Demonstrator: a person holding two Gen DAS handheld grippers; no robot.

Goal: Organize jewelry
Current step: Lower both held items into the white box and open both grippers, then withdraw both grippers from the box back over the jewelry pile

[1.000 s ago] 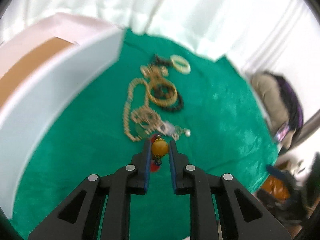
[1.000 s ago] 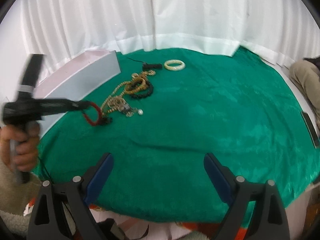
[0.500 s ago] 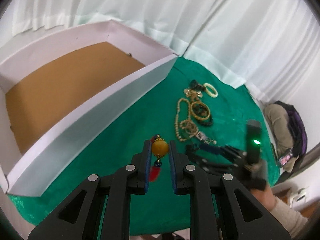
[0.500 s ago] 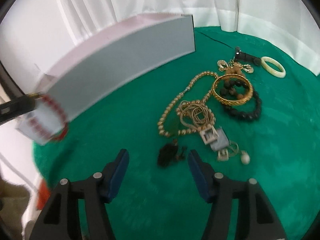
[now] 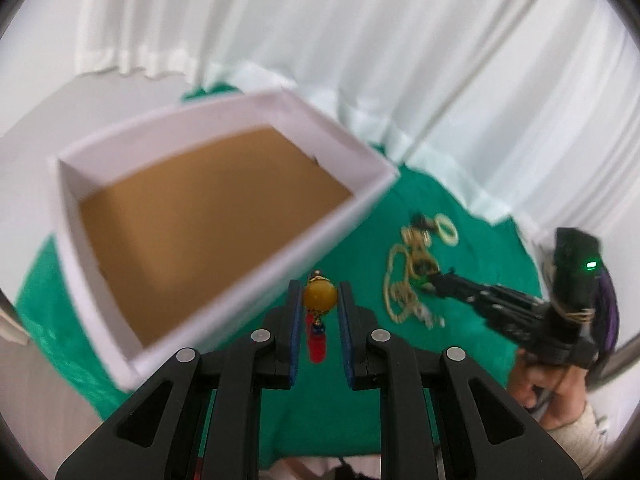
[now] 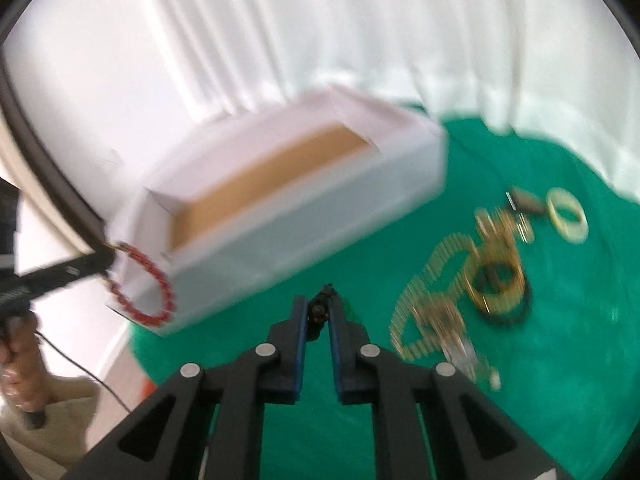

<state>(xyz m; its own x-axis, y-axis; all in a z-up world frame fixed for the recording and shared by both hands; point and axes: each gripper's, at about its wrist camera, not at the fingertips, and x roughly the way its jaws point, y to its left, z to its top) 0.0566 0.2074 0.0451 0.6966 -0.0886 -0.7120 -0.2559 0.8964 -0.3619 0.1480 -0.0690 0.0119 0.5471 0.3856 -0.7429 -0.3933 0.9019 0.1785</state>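
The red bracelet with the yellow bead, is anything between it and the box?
Only the box's white near wall. The left gripper holds the bracelet just outside that wall. The box is open-topped and nothing visible lies inside.

Curtained staging room [image 5: 360,40], green-clothed table [image 5: 460,360]

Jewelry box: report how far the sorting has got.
Done: nothing; the box floor is bare. In hand: left gripper holds the amber bead of the red bracelet; right gripper: its jaws have just been closing, now on a small dark piece. Left: gold pile, white bangle.
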